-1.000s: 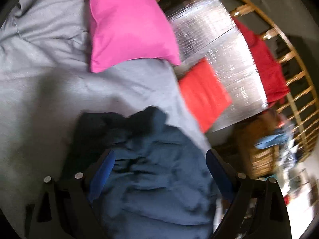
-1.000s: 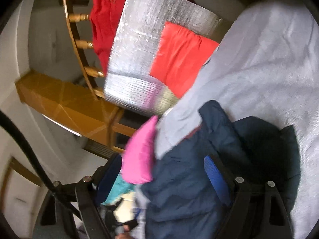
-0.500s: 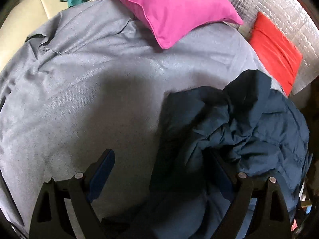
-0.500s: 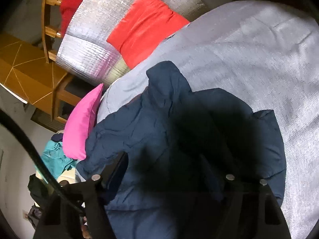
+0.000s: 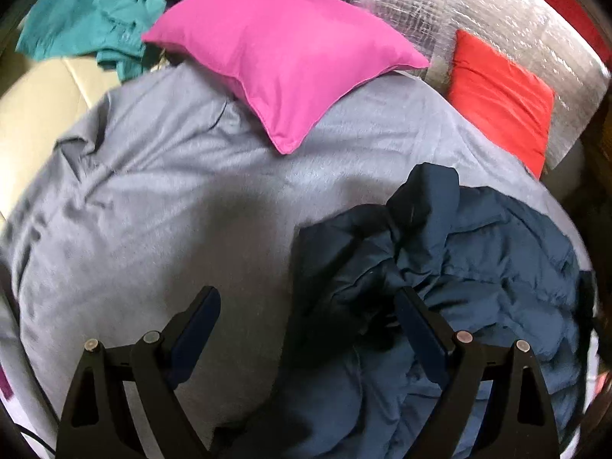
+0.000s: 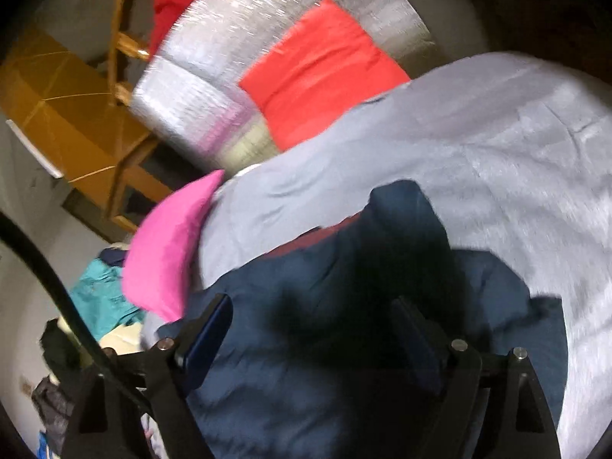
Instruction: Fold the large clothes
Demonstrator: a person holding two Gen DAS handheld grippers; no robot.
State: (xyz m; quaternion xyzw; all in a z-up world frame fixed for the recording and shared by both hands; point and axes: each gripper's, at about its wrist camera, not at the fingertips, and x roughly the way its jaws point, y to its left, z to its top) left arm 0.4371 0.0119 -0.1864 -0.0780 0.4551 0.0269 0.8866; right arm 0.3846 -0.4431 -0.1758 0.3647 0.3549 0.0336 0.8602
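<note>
Garment: navy quilted jacket, crumpled in a heap on the grey bedspread, toward the bed's edge nearest the silver foil panel. No fold made yet, by the look of it.
Surroundings: pink pillow farther up the bed, apart from the jacket; red cushion leaning on the foil; teal garment off beyond the pillow.
Left claw: wide, nothing gripped. One finger is over bare bedspread, the other over the jacket's near folds; the pads press nothing.
Right claw: wide over the jacket's dark middle, its jaws just now opening again after a brief narrowing. Fabric lies under and between the fingers, but I see no pinch. View is smeared; contact hard to call.
Step in hand: judged to be spreading the heap flat before any fold.
How to do it well: find true edges, hem or shoulder seams, rather than a bunched mid-panel. Each claw takes one layer at opposite ends, lifts and draws apart toward the open grey area so the jacket lands flat.
Risk: puffy slick fabric; a shallow pinch may slip, a deep one may catch two layers or the bedspread.
</note>
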